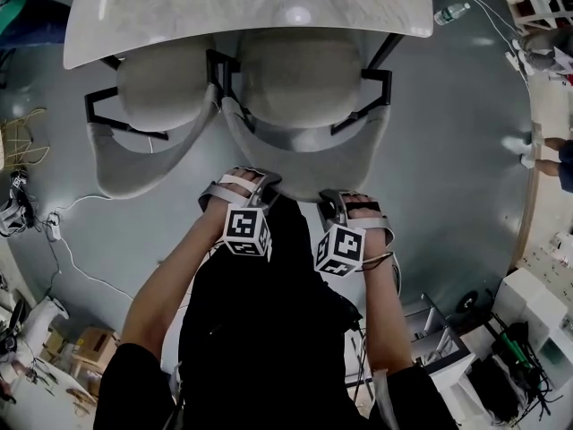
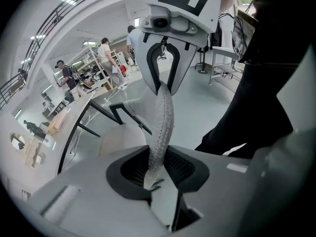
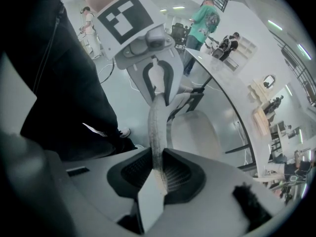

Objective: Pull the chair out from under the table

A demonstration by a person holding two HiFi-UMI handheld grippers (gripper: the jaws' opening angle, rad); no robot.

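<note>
The grey chair (image 1: 300, 79) stands with its seat half under the white marble table (image 1: 179, 7). Its curved backrest (image 1: 304, 168) faces me. My left gripper (image 1: 243, 184) is shut on the backrest's top rim left of centre, and my right gripper (image 1: 345, 202) is shut on the same rim to the right. In the left gripper view the speckled rim (image 2: 162, 127) runs up out of the left gripper (image 2: 157, 169) to the other gripper's jaws. The right gripper view shows the rim (image 3: 157, 132) pinched in the right gripper (image 3: 159, 169).
A second grey chair (image 1: 161, 88) stands close on the left, its black arm frame almost touching. A bottle (image 1: 452, 12) lies on the floor at top right. Cables (image 1: 63, 231) and boxes sit at left, shelving at lower right. People stand beyond the table.
</note>
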